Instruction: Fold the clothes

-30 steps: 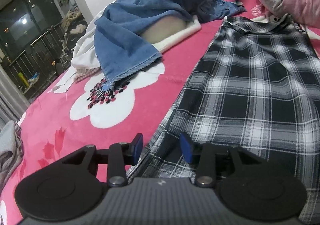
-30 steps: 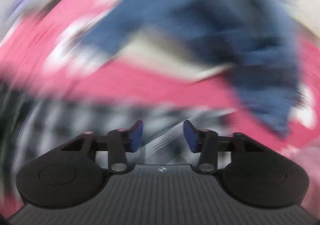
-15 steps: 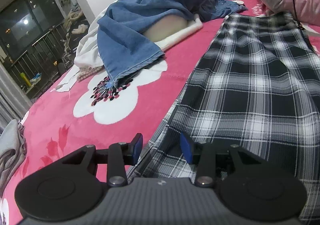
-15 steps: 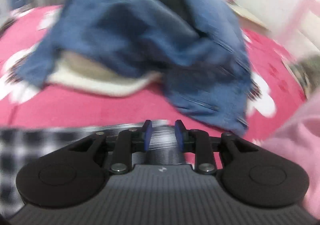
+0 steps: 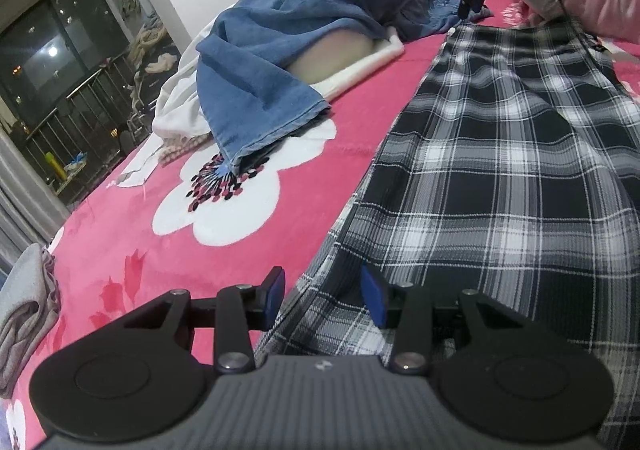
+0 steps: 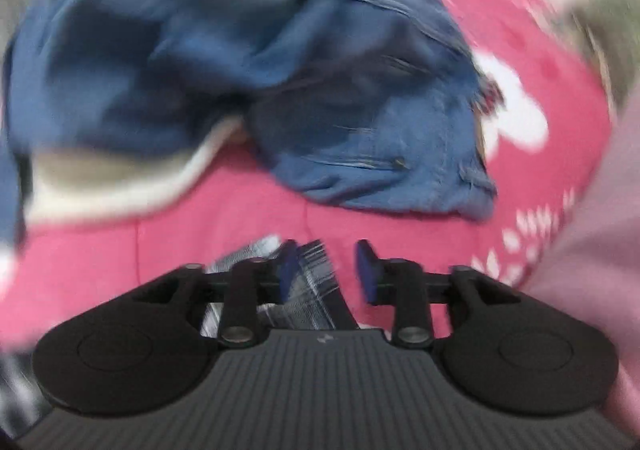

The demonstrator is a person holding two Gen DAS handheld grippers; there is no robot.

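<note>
A checked cloth (image 5: 500, 177) lies flat on the pink bed, stretching ahead of the left claw (image 5: 323, 300), jaws apart over its near edge. Right claw (image 6: 327, 270), also apart, hovers at the far corner (blurred). Soft, limp; best pinched at corners.

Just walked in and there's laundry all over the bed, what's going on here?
A person is folding clothes with a two-finger gripper in each hand. A black-and-white plaid garment lies spread flat on the pink floral bedspread. The left gripper is open at its near edge. The right gripper is open at the far end, with a corner of plaid between its fingers. A pile of blue denim lies beside it, apart from the plaid.
</note>
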